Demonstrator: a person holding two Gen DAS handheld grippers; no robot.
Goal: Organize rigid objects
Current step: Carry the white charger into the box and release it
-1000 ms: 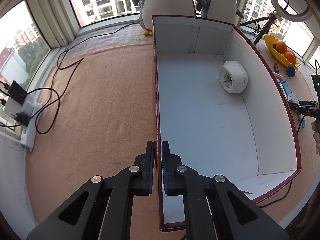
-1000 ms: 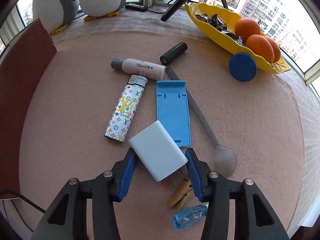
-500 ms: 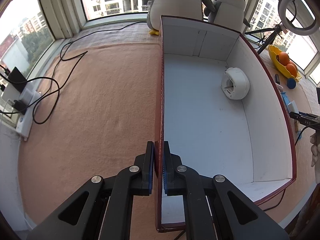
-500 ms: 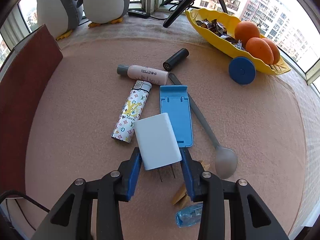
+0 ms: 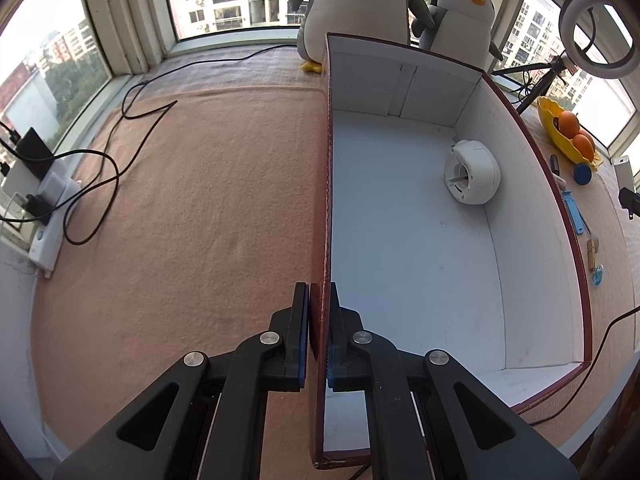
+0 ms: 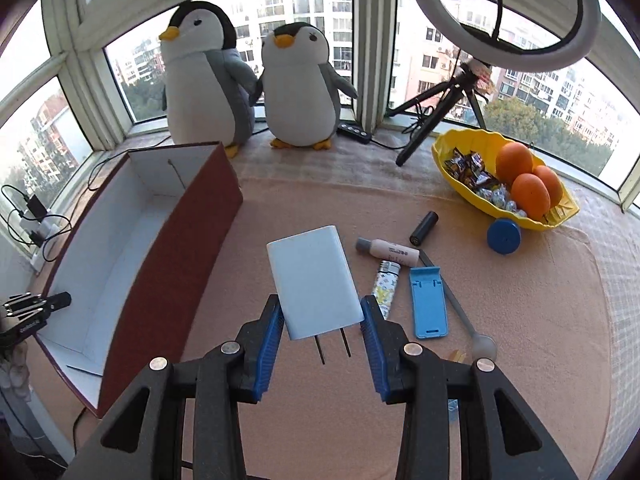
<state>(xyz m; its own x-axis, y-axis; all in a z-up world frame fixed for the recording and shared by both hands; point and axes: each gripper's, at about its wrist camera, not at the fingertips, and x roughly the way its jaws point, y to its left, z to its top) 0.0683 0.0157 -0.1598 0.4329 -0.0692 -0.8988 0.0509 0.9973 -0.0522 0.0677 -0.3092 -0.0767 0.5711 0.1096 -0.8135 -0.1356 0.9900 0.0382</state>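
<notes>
Charger (image 6: 314,282), a white plug-in block with two bare prongs pointing back toward the camera, sits clamped between the blue pads of the right gripper (image 6: 322,330), whose fingers hold it narrow, by its two flat sides near the prong end. It hangs above the tabletop (image 6: 520,320), clear of the carpet-like cover. It looks stiff, light and smooth-shelled, so I judge it could pivot or slip if gripped only at one end; a hold nearer its middle, across the flat faces and away from the prongs, would be steadier.

Just beside it lies the red box (image 6: 176,256) with a white interior, open at the top. The left gripper (image 5: 319,332) has its fingers pinched tight on the box's near wall (image 5: 326,200), steadying it. Inside the box rests a round white device (image 5: 472,172).

Farther right on the tabletop lie a patterned lighter (image 6: 386,288), a small bottle (image 6: 390,253), a blue stand (image 6: 429,302) and a spoon (image 6: 464,312).
</notes>
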